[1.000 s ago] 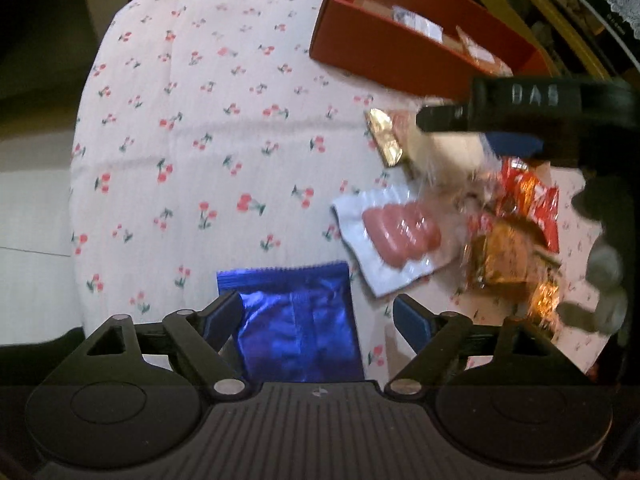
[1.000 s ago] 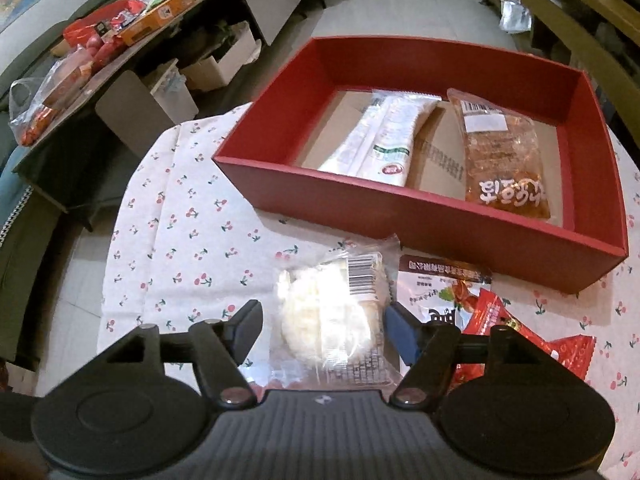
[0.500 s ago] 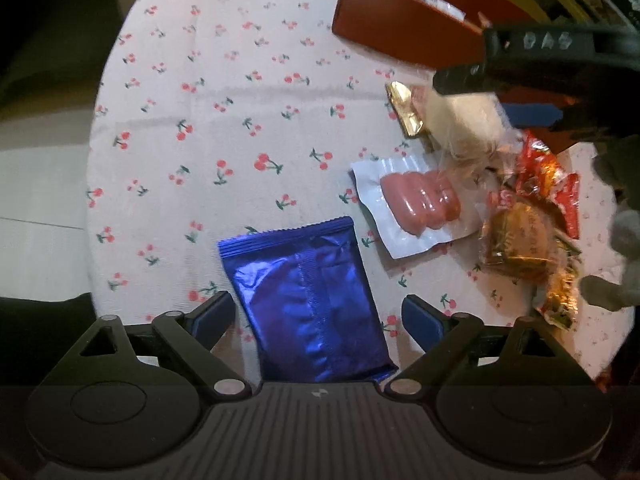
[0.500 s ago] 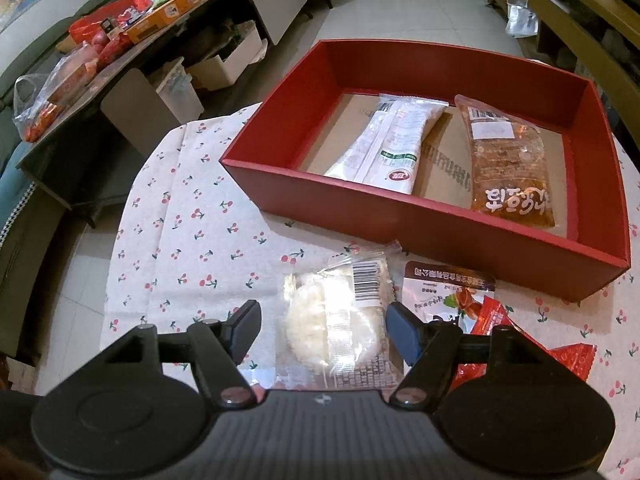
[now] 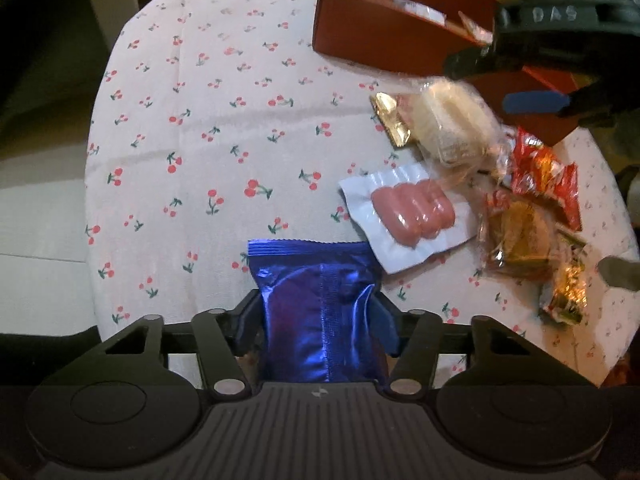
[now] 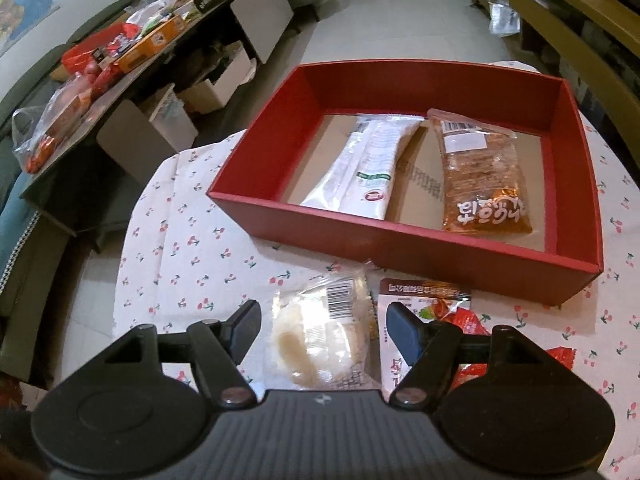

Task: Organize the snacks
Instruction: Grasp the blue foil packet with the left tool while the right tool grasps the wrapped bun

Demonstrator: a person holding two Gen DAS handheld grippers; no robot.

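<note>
Left claw now closed on blue packet; "DAS" on right claw.

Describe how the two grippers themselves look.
Both the left gripper and the right gripper are matte black plastic, with ribbed bodies, round side discs, silver rivets and blue-padded fingers. The left view shows raised letters "DAS" on the right one. No cables or sleeves show.

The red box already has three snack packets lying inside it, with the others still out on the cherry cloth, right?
Not quite: the red box holds two packets, not three. The right wrist view shows a white packet and an orange packet lying side by side on its floor. The rest is right: the other snacks lie outside it on the cherry cloth.
</note>
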